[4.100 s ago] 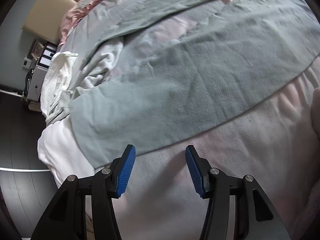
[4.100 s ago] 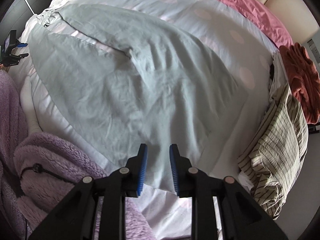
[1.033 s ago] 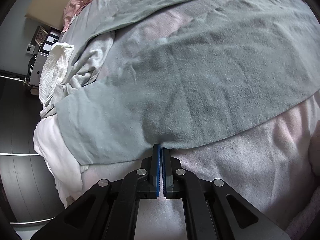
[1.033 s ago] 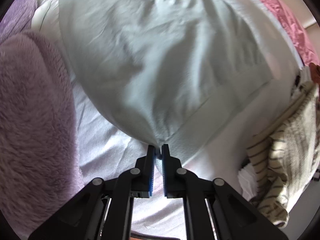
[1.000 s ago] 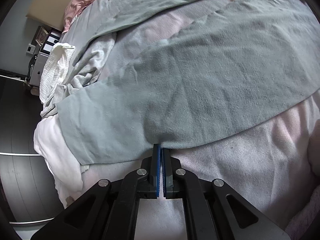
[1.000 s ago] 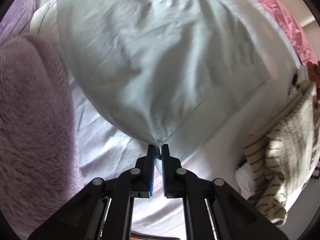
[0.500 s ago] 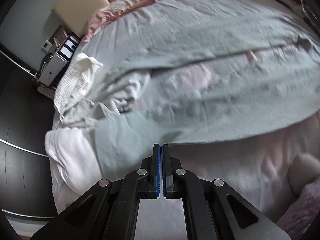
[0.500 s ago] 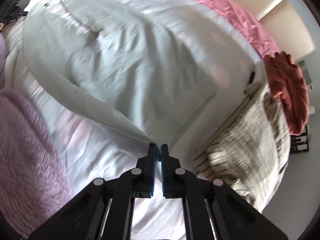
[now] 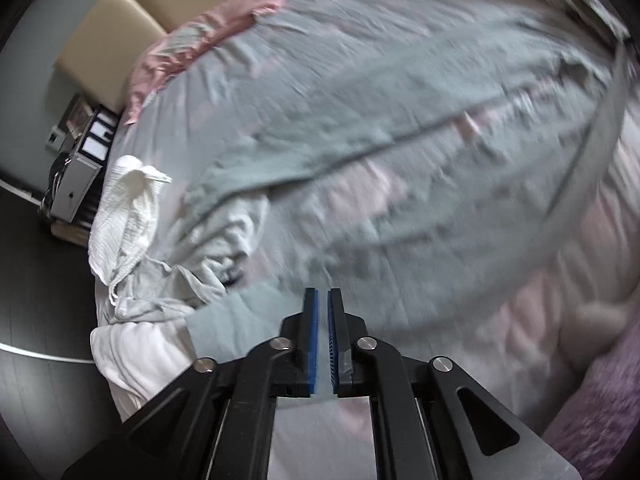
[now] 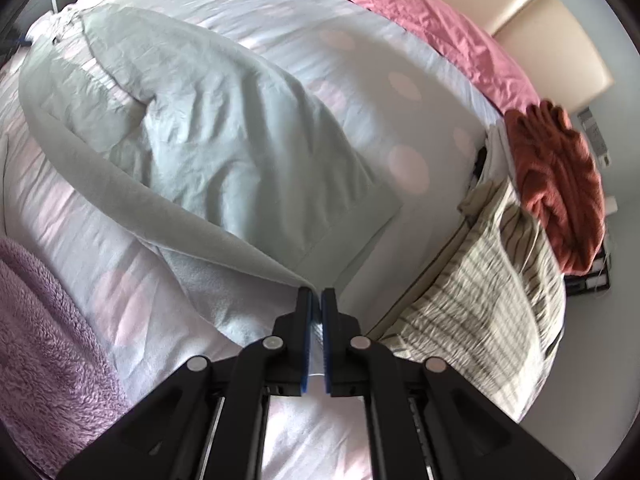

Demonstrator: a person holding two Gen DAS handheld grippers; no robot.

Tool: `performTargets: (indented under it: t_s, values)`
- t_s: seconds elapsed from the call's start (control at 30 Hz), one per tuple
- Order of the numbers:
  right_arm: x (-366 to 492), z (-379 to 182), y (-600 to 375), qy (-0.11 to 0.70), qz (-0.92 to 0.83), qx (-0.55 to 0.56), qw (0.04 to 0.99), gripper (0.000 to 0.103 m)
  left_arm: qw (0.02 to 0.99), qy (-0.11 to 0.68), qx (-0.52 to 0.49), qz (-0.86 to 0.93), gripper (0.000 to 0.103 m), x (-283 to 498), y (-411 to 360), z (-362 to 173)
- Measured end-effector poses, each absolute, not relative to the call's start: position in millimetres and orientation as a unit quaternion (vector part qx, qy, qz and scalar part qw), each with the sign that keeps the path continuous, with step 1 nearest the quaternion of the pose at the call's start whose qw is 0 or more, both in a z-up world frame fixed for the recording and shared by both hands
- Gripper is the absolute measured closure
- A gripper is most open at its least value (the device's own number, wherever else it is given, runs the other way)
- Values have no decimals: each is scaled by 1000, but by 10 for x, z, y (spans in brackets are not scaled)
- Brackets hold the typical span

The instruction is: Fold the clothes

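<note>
A big pale green cloth (image 10: 224,148) is spread over a bed (image 10: 304,28) with a white cover that has pink dots on it.

The right tool (image 10: 316,300) is pointed down at the bed. Its blue pads (image 10: 306,320) are pressed almost together, and the near edge of the green cloth is pinched between them. The held edge is lifted off the bed, so a fold of cloth runs up and to the left from the tool tips. The rest of the cloth lies flat, ahead of the tool. To the right of the tool a striped cloth (image 10: 488,280) hangs over the side of the bed. A rust-red cloth (image 10: 560,184) is bunched up just past it. A pink pillow (image 10: 448,36) is seen far ahead by the cream headboard (image 10: 552,28). A fuzzy purple sleeve (image 10: 44,340) is seen to the left of the tool.

The left tool (image 9: 323,300) is being opened, and a thin gap is seen between its blue pads (image 9: 314,332). Nothing is gripped by them. The green cloth (image 9: 400,120) lies just under and ahead of the tips, and much of it looks blurred. A heap of white cloth (image 9: 124,216) lies to the left of this tool, at the edge of the bed.
</note>
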State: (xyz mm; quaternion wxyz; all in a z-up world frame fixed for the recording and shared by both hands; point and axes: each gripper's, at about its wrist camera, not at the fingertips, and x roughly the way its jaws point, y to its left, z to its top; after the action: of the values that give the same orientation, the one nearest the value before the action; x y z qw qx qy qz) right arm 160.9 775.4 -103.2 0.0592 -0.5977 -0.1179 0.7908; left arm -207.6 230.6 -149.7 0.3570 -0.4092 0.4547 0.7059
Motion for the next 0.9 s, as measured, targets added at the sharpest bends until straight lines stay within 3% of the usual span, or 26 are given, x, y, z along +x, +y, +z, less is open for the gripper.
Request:
performTargets:
  t_s: [0.07, 0.33, 0.4, 0.43, 0.5, 0.53, 0.6, 0.63, 0.67, 0.73, 0.9]
  values:
    - [1614, -1074, 7788, -110, 791, -599, 60, 99, 359, 473, -415, 689, 64, -1991, 2245, -1645]
    - [1560, -1168, 7806, -109, 783, -609, 62, 98, 359, 533, -408, 648, 58, -1653, 2035, -2148]
    - [1557, -1159, 7805, -108, 783, -610, 63, 98, 347, 536, -397, 659, 48, -1657, 2029, -2175]
    - [1558, -1154, 7800, -108, 783, -610, 64, 98, 338, 535, -391, 669, 37, -1675, 2033, -2174]
    - [1565, -1146, 7790, -108, 783, -610, 65, 98, 325, 526, -382, 687, 35, -1699, 2055, -2174]
    - [1567, -1142, 7788, -107, 783, -610, 67, 98, 320, 523, -379, 692, 39, -1696, 2074, -2185]
    - [1583, -1138, 7777, -107, 782, -610, 69, 98, 323, 518, -373, 698, 64, -1635, 2116, -2198]
    - [1595, -1136, 7770, -108, 782, -610, 70, 98, 325, 518, -371, 699, 84, -1583, 2139, -2205]
    - [1614, -1132, 7760, -108, 782, -610, 71, 98, 322, 521, -363, 703, 91, -1534, 2159, -2207]
    - [1649, -1121, 7746, -107, 783, -608, 73, 98, 316, 508, -357, 717, 97, -1491, 2175, -2153]
    - [1721, -1064, 7709, -114, 788, -600, 80, 98, 312, 418, -369, 769, 98, -1684, 2152, -1718]
